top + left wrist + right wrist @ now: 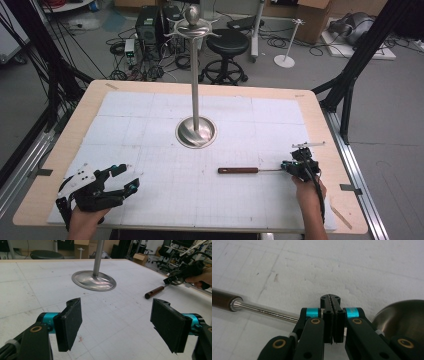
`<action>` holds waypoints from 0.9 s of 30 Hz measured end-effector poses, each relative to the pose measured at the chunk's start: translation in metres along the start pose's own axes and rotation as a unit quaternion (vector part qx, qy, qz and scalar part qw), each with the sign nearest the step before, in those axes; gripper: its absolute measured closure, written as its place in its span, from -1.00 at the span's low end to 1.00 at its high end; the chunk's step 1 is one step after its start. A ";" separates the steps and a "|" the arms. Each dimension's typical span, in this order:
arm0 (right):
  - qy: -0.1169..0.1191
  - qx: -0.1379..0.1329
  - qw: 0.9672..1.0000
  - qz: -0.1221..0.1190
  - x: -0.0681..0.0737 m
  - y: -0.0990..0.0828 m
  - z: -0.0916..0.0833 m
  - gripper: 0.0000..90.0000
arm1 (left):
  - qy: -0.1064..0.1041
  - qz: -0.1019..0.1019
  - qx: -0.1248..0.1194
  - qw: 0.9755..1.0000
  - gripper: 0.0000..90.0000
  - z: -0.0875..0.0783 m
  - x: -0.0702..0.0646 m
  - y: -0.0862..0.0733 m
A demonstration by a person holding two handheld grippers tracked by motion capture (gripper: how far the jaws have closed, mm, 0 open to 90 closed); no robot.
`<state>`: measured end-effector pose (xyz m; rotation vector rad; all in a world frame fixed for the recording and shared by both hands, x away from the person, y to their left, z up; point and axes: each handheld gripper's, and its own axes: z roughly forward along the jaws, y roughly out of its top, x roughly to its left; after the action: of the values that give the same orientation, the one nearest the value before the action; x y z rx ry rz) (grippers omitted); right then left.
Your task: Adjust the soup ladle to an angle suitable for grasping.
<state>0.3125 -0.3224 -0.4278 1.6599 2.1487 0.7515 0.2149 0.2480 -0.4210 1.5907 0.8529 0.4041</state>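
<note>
On the desk (320, 130), right gripper (333, 322) jaws clamp the ladle's (250, 170) thin, slippery-looking steel shaft; left gripper (116, 322) gapes. The wooden handle looks grippier.

A lab or workshop: tangled black cables (145, 67) and a black computer tower (148, 25) on the grey floor, a black round stool (227, 42), cardboard boxes (140, 258), black office chairs (166, 251).
</note>
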 end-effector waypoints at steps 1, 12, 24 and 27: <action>0.001 0.000 1.000 0.002 0.001 -0.003 -0.002 0.99 | 0.000 0.000 0.000 1.000 -0.43 0.000 0.000 0.000; 0.011 -0.010 1.000 -0.005 0.006 -0.029 -0.018 0.99 | -0.001 0.000 -0.002 1.000 -0.43 0.000 -0.001 0.000; 0.012 -0.010 1.000 -0.011 0.019 -0.050 -0.035 0.99 | -0.002 -0.002 -0.003 1.000 -0.43 0.000 0.000 0.001; 0.016 -0.011 1.000 -0.013 0.022 -0.054 -0.039 0.99 | -0.001 -0.003 -0.003 1.000 -0.43 0.000 0.000 0.001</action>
<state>0.2421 -0.3194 -0.4267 1.6154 2.1720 0.7960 0.2153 0.2480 -0.4202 1.5830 0.8541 0.4012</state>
